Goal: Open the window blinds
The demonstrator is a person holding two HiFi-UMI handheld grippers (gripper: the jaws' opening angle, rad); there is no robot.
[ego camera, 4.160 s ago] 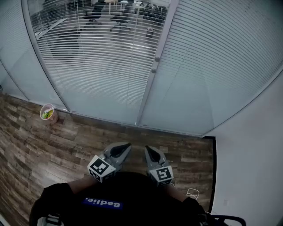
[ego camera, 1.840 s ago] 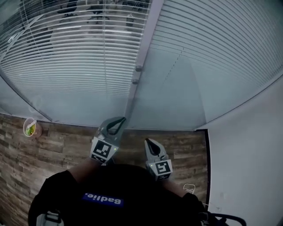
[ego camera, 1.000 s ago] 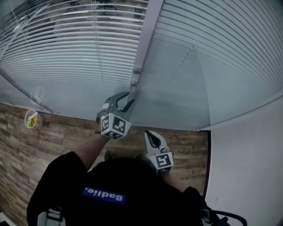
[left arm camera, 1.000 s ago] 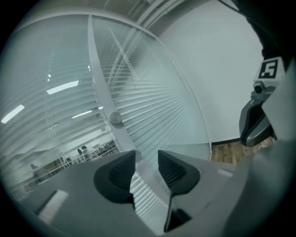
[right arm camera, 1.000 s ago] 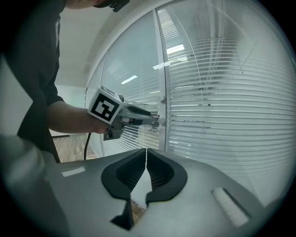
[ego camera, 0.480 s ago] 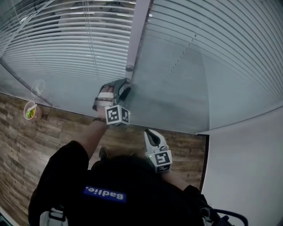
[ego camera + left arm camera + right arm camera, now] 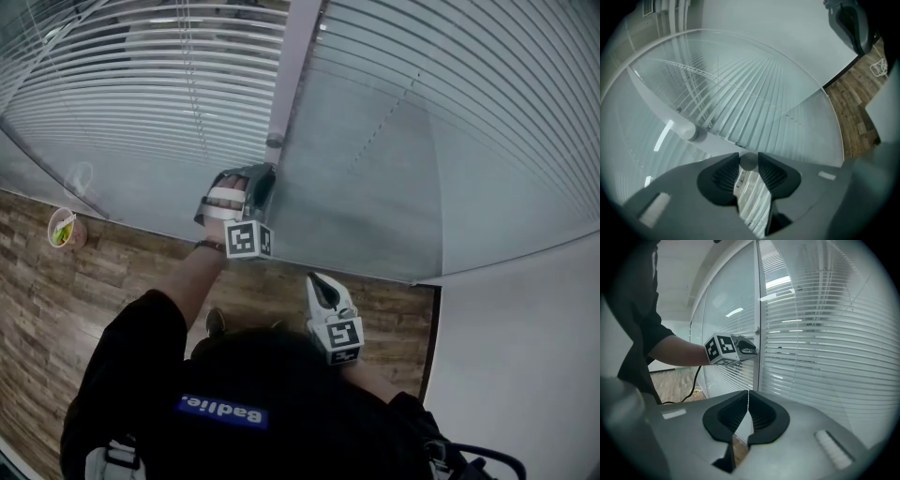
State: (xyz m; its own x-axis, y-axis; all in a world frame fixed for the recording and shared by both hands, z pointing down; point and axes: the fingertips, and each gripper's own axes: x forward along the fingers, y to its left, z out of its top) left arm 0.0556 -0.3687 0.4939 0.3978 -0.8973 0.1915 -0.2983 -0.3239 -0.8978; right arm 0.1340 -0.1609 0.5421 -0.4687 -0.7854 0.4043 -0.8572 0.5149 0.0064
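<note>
Left claw (image 7: 261, 180) at the upright window post (image 7: 295, 56): its jaws have just been closing and now pinch the lower knob (image 7: 748, 161) between their tips. The upper knob (image 7: 689, 132) sits free just above it. The lower knob juts from the post in line with the claw, so turning it likely needs a wrist roll. The blinds (image 7: 141, 84) hang behind the glass, slats level. Right claw (image 7: 319, 284): clenched, empty, low, farther off.
</note>
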